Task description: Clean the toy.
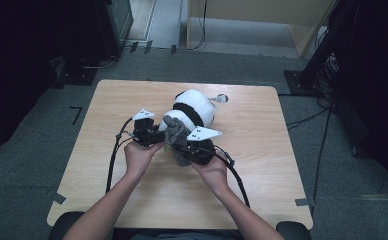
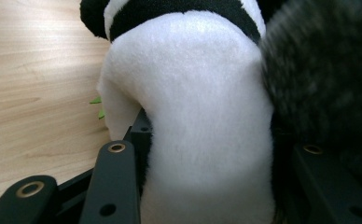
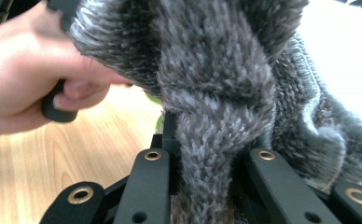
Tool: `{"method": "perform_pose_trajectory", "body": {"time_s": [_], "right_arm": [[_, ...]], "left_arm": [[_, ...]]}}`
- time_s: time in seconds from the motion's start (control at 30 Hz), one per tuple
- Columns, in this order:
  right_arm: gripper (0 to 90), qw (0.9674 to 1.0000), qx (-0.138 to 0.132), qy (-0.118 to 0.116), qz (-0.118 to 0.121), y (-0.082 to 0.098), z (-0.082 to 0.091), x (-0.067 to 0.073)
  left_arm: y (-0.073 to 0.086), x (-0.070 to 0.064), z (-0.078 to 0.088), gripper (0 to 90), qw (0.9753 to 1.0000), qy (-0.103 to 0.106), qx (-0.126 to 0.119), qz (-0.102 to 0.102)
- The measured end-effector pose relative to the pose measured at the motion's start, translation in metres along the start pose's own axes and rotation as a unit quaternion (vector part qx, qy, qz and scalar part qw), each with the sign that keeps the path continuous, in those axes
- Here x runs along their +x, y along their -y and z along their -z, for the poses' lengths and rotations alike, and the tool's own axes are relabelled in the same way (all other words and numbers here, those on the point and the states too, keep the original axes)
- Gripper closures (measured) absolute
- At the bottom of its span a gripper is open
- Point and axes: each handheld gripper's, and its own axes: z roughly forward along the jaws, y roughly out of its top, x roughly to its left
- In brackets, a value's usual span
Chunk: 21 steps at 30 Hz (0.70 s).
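From the high view, a plush panda (image 1: 194,111) lies on the wooden table (image 1: 262,165), a little toward the far edge from the middle. A grey fuzzy knit piece (image 1: 176,137), perhaps a small garment or sock, is bunched against the panda's near end. The left claw (image 1: 152,135) meets the toy from the left, and the right claw (image 1: 194,150) sits just nearer the front edge.

In the left gripper view, the left claw is clamped on the panda's white body (image 2: 207,140), with the grey knit (image 2: 328,84) pressed against the toy on one side.

In the right gripper view, the right claw is clenched on a twisted fold of the grey knit (image 3: 207,140); the other hand (image 3: 25,88) shows beyond.

Judging by this, dressing the panda has only started: the knit is gathered at one end and not yet drawn over the body.
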Motion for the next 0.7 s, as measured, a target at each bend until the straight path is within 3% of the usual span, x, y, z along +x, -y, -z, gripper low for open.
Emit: {"method": "perform_pose_trajectory", "body": {"time_s": [0.2, 0.37, 0.57, 0.63, 0.7], "right_arm": [[78.4, 0.9994, 0.028, -0.007, 0.021, 0.006, -0.012, 0.009], [78.5, 0.9982, 0.04, 0.008, 0.044, 0.007, -0.019, 0.013], [78.7, 0.997, 0.058, 0.007, 0.05, 0.012, -0.028, 0.013], [78.7, 0.9963, 0.069, 0.003, 0.051, 0.014, -0.032, 0.014], [78.6, 0.9945, 0.094, 0.001, 0.044, 0.018, -0.04, 0.014]], "left_arm": [[-0.002, 0.003, 0.004, 53.4, 0.9998, 0.001, -0.01, 0.014], [-0.001, 0.004, 0.003, 53.3, 0.9997, 0.001, -0.012, 0.023], [0.0, 0.005, 0.002, 53.3, 0.9992, 0.007, -0.013, 0.038], [-0.002, 0.005, 0.003, 53.2, 0.9981, 0.024, -0.02, 0.053], [-0.004, 0.004, 0.005, 53.0, 0.9955, 0.053, -0.029, 0.074]]}}
